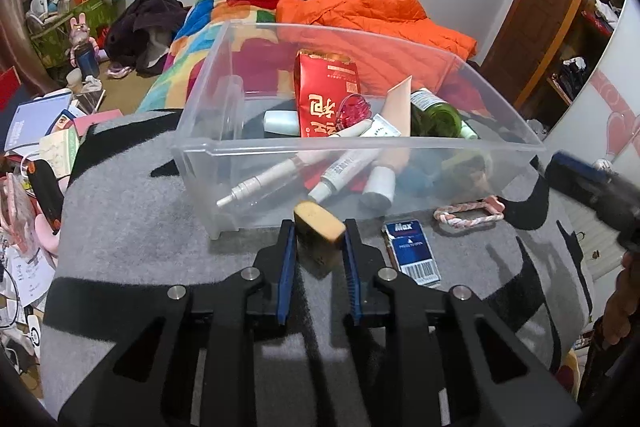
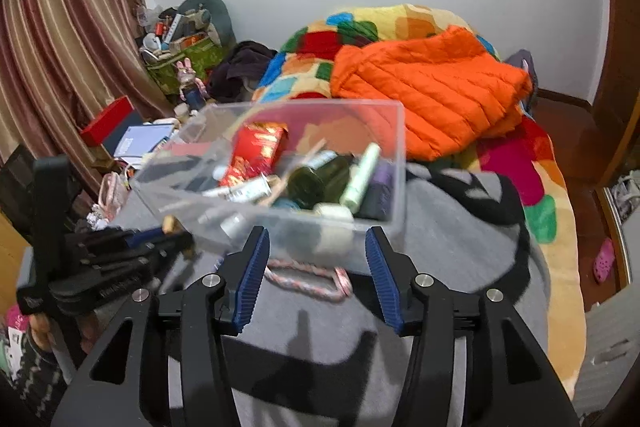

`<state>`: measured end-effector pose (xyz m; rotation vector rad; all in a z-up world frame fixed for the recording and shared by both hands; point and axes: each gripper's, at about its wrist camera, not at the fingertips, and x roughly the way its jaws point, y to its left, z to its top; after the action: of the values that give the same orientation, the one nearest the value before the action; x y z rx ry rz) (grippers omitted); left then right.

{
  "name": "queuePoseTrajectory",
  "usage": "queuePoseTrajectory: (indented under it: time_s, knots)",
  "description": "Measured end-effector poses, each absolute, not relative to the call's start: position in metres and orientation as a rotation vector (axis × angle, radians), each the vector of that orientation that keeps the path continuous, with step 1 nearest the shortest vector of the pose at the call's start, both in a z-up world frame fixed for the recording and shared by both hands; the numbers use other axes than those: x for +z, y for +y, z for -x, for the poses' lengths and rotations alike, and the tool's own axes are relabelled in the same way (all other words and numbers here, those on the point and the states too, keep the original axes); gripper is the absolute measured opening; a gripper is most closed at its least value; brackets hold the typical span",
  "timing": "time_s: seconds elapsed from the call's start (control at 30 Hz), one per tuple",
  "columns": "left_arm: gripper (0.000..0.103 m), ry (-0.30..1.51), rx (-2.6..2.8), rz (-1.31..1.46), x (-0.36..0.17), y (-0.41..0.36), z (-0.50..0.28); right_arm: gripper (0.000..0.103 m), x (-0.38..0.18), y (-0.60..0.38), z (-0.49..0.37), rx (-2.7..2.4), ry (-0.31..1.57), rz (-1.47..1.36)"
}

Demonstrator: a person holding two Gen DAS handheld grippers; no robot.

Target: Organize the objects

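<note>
A clear plastic bin (image 1: 240,147) stands on a grey and black mat (image 1: 140,227) and holds tubes, a green bottle (image 1: 436,115) and a red packet (image 1: 324,95). My left gripper (image 1: 319,233) is shut on a tan sponge block (image 1: 318,223) just in front of the bin's near wall. A pink-white rope loop (image 1: 468,215) and a blue Max box (image 1: 412,251) lie on the mat right of it. My right gripper (image 2: 318,247) is open and empty above the rope loop (image 2: 308,281), close to the bin (image 2: 396,155). The left gripper shows at the left in the right wrist view (image 2: 172,227).
A bed with a colourful quilt (image 2: 520,163) and an orange jacket (image 2: 432,95) lies behind the bin. Books, boxes and clutter (image 1: 44,131) crowd the floor at left. A curtain (image 2: 68,47) hangs at far left. A wooden door (image 1: 548,7) stands at right.
</note>
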<state>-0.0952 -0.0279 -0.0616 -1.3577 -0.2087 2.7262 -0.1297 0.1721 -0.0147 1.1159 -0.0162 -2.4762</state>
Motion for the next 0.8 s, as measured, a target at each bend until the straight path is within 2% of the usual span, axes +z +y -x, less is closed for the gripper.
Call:
queuePoseTrajectory:
  time_s: [0.2, 0.53, 0.8]
  knots:
    - [0.022, -0.197, 2.739, 1.289, -0.040, -0.026, 0.083, 0.046, -0.037, 0.177, 0.128, -2.441, -0.023, -1.201]
    - [0.022, -0.153, 2.827, 1.081, 0.024, -0.029, 0.082, 0.046, -0.061, 0.155, 0.133, -2.411, 0.053, -1.251]
    - [0.022, -0.131, 2.854, 1.129, 0.021, -0.033, 0.121, 0.046, -0.068, 0.168, 0.144, -2.455, -0.007, -1.287]
